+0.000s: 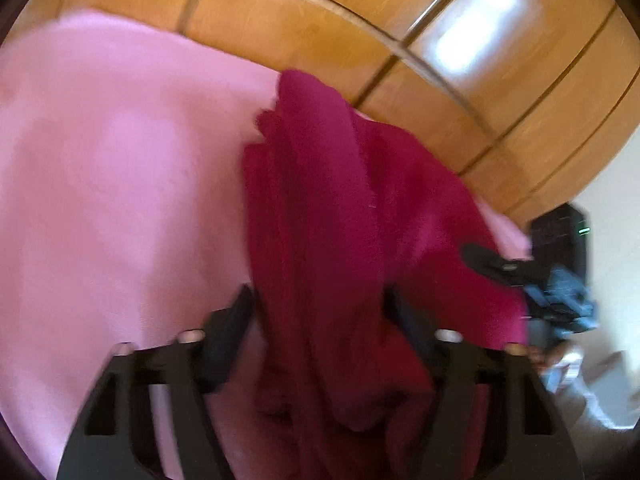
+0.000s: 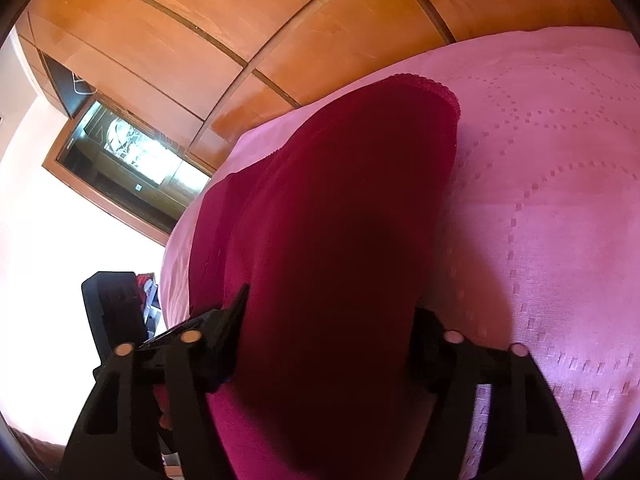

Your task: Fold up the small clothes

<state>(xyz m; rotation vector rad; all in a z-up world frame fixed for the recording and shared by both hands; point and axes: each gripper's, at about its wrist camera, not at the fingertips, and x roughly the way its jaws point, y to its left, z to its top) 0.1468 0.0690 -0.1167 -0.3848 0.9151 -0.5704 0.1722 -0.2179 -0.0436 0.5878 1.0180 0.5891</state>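
left claw (image 1: 320, 312) is pinching a bunched fold of the magenta garment (image 1: 340, 200), which is draping forward from its jaws onto the pink bedspread (image 1: 100, 160). right claw (image 2: 328, 320) is clamping the same cloth. fold looking barely begun. open bedspread lying left and ahead; wooden wardrobe (image 1: 320, 20) beyond.

A dark red garment (image 2: 332, 240) lies bunched on the pink bedspread (image 2: 552, 208), filling the right gripper's (image 2: 328, 320) jaws; wooden wardrobe (image 2: 192, 32) behind.
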